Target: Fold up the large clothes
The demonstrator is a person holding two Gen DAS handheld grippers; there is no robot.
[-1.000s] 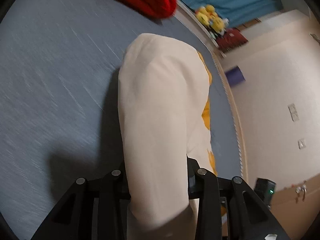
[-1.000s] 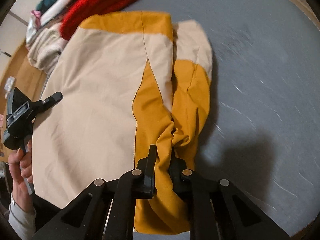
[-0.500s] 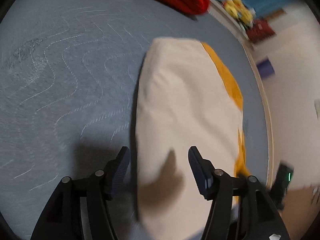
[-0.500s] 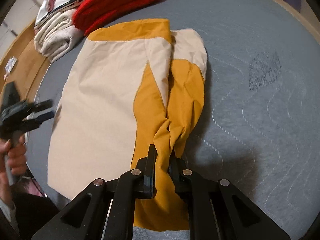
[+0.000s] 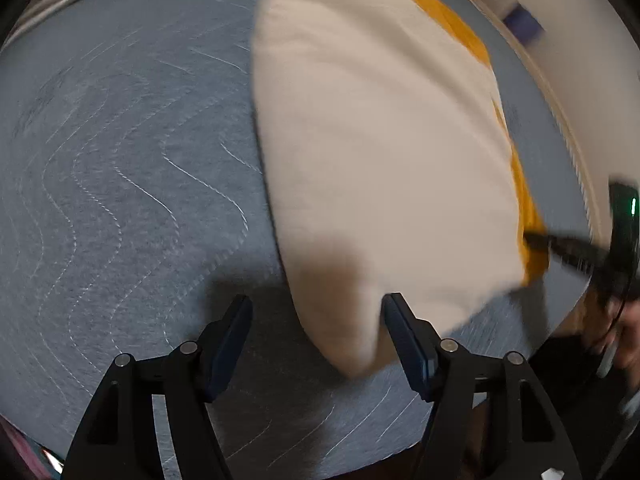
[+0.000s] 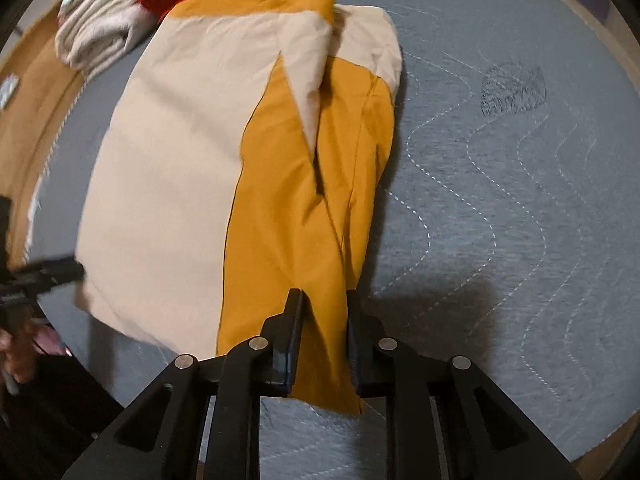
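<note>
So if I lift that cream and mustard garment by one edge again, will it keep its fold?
Probably not. The garment looks thin and floppy, creasing between the opening right gripper. It likely drapes and unfolds. It seems light, lying flat on the quilted mat.

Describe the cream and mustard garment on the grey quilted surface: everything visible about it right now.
The garment is smooth woven cloth in cream and mustard panels, folded into a long flat bundle on the grey quilted pad. Its far end nears a red and cream clothes pile. The left gripper is opening, fingers apart around the cream near corner. The right gripper is opening, with a mustard strip between its fingers.
</note>
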